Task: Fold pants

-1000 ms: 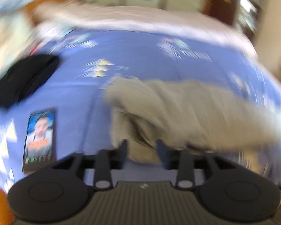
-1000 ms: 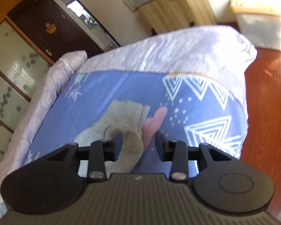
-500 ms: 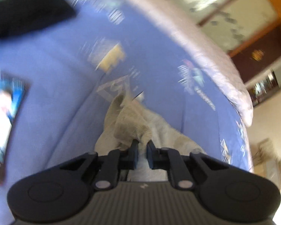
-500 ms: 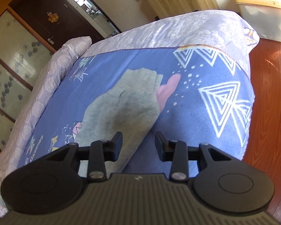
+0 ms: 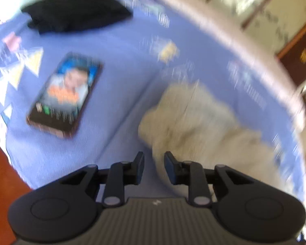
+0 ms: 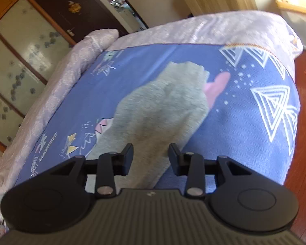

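Grey pants [image 5: 197, 122] lie bunched on the blue patterned bedspread [image 5: 116, 81]; the left wrist view is blurred by motion. My left gripper [image 5: 154, 162] hovers at their near left edge. Its jaws are opening a little, and only the cloth's edge shows by the right finger, with neither pad pressing on it. In the right wrist view a pants leg [image 6: 159, 110] stretches away across the bedspread [image 6: 244, 126]. My right gripper [image 6: 151, 155] hangs open above the leg's near part, with cloth below the gap and not gripped.
A phone [image 5: 65, 96] with a lit screen lies on the bed left of the pants. A black garment [image 5: 77, 10] lies at the far left. A pale quilt [image 6: 224, 26] rims the bed, a wooden floor [image 6: 305, 122] lies to the right, and a glass-door wardrobe [image 6: 20, 65] stands behind.
My left gripper, shut on a fold of the pants half a second ago, has let go, rolled and swung left. The right gripper has drawn back along the leg, still open.
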{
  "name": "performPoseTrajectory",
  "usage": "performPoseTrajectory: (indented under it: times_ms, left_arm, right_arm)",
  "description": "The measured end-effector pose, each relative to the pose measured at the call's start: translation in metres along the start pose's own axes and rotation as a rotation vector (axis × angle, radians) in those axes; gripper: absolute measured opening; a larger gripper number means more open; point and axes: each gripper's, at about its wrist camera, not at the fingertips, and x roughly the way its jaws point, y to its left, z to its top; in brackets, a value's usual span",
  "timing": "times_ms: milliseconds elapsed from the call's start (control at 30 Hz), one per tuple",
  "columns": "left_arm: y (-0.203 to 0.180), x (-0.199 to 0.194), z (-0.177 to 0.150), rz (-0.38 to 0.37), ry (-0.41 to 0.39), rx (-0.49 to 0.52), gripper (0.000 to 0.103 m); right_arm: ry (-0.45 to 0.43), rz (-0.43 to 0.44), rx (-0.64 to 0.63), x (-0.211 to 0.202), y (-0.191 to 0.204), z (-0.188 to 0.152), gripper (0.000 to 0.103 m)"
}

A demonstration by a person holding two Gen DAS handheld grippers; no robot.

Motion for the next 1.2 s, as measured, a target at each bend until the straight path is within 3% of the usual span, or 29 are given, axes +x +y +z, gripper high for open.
performPoseTrajectory:
  times_ms: [133,200,300,433,467,533,600,667,767,900,1067,1200]
  left_arm:
    - [-0.025,-0.027,0.012,-0.087,-0.115,0.088,0.024]
    - [-0.047,-0.020,0.013,-0.144,-0.104,0.154,0.025]
    - [-0.077,0.009,0.007,-0.160,-0.042,0.245,0.025]
    - [-0.102,0.073,-0.001,-0.058,0.054,0.348,0.025]
    - [-0.105,0.093,-0.002,0.035,0.064,0.387,0.026]
    - [-0.102,0.124,-0.004,0.190,0.090,0.420,0.018]
    - [-0.100,0.129,0.000,0.201,0.078,0.381,0.017]
    - [-0.112,0.124,0.001,0.226,0.090,0.374,0.019]
    - [-0.127,0.102,-0.009,0.229,0.051,0.427,0.026]
    - [-0.153,0.072,-0.027,0.246,-0.006,0.508,0.028]
    - [-0.195,0.068,-0.042,0.230,-0.011,0.591,0.029]
    - [-0.226,0.078,-0.066,0.192,0.026,0.679,0.029]
  right_arm:
    - [-0.015,0.036,-0.045,-0.010,0.010,-0.001,0.041]
    - [-0.003,0.052,-0.045,-0.009,0.013,-0.006,0.041]
    - [0.034,0.089,-0.068,-0.004,0.018,-0.019,0.041]
    - [0.080,0.063,-0.083,0.012,0.011,-0.033,0.039]
    - [0.094,0.051,-0.060,0.017,0.004,-0.034,0.034]
    - [0.108,0.069,-0.002,0.021,-0.009,-0.028,0.022]
    - [0.124,0.064,-0.002,0.020,-0.013,-0.020,0.019]
    - [0.112,0.057,-0.012,0.014,-0.014,-0.015,0.023]
    - [0.026,0.082,0.015,-0.002,-0.023,0.001,0.030]
    - [-0.045,0.077,0.004,-0.003,-0.030,0.038,0.030]
    - [-0.022,0.129,-0.054,0.028,-0.013,0.069,0.030]
    - [0.092,0.106,-0.066,0.079,-0.006,0.080,0.029]
